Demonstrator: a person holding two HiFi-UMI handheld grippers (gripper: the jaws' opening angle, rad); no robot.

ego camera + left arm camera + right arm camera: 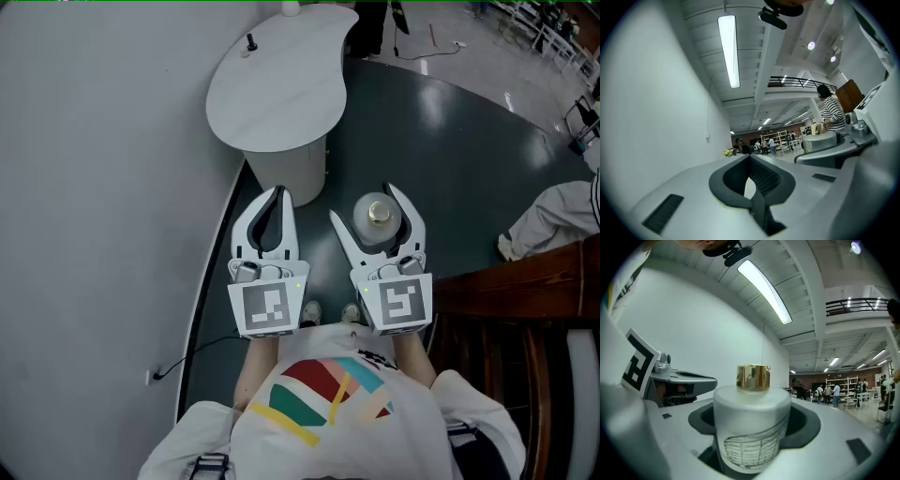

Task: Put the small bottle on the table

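Observation:
The small bottle, frosted white with a gold cap, is held upright in the air over the dark floor, with my right gripper shut on it. In the right gripper view the small bottle fills the gap between the two jaws, which stand wide around its body. My left gripper hangs beside it on the left, shut with nothing in it; its pads meet in the left gripper view. The round white table stands ahead of both grippers, against the wall.
A small dark object stands on the table's far left part. A white wall runs along the left. Brown wooden furniture is at the right, with a person's leg beyond it. A cable lies on the floor by the wall.

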